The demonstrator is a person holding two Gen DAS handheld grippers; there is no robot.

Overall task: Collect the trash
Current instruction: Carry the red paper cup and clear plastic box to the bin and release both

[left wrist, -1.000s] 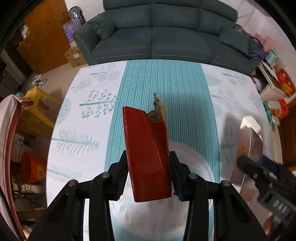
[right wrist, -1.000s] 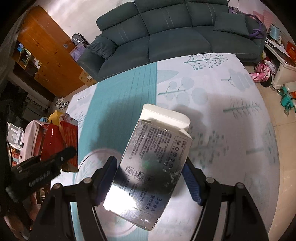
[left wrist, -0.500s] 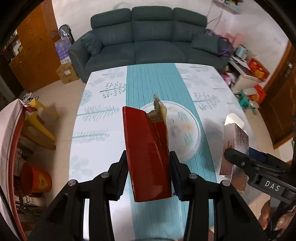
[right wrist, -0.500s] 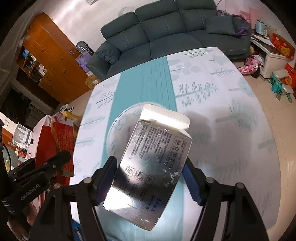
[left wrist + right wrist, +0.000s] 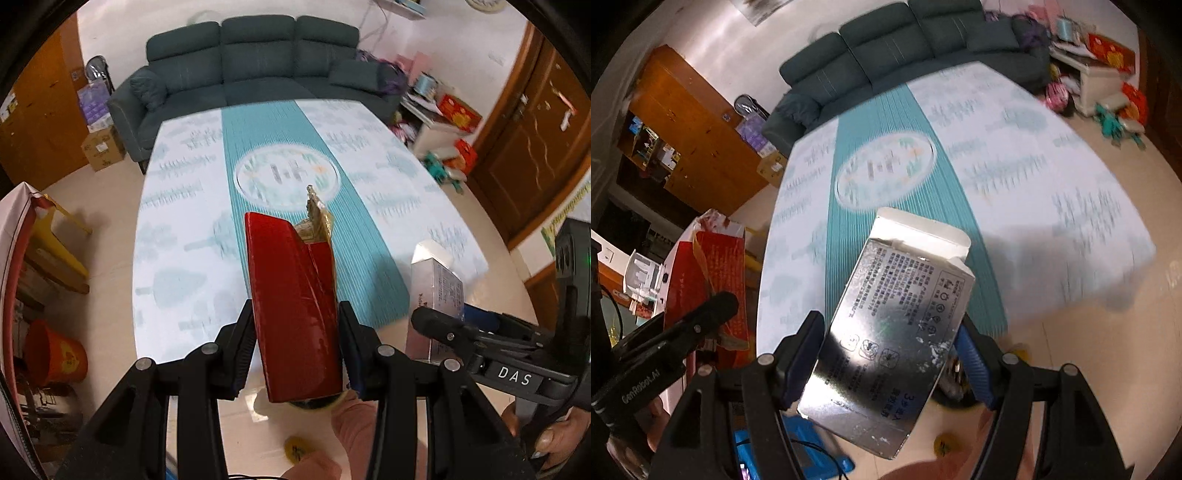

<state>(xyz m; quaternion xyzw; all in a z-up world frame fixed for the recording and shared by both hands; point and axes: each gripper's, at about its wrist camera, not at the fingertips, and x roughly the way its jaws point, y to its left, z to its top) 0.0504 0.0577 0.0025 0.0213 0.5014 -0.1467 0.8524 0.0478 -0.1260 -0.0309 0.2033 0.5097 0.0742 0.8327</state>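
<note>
Between the left tongs [image 5: 297,347]: red wrapper [image 5: 295,310], clamped.

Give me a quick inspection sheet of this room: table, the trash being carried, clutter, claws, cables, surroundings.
Surface: patterned table, nothing seen on it.
Job's things: red wrapper, torn open at its top; silver box, flap open.
Clutter: cardboard box, orange bucket, toys by the white stand.
Grippers: left claw clamps the wrapper; right claw clamps the box; both are off the table's near edge.
Cables: black cable over a blue object on the floor.
Surroundings: dark green sofa, wooden cabinet, wooden door.
</note>
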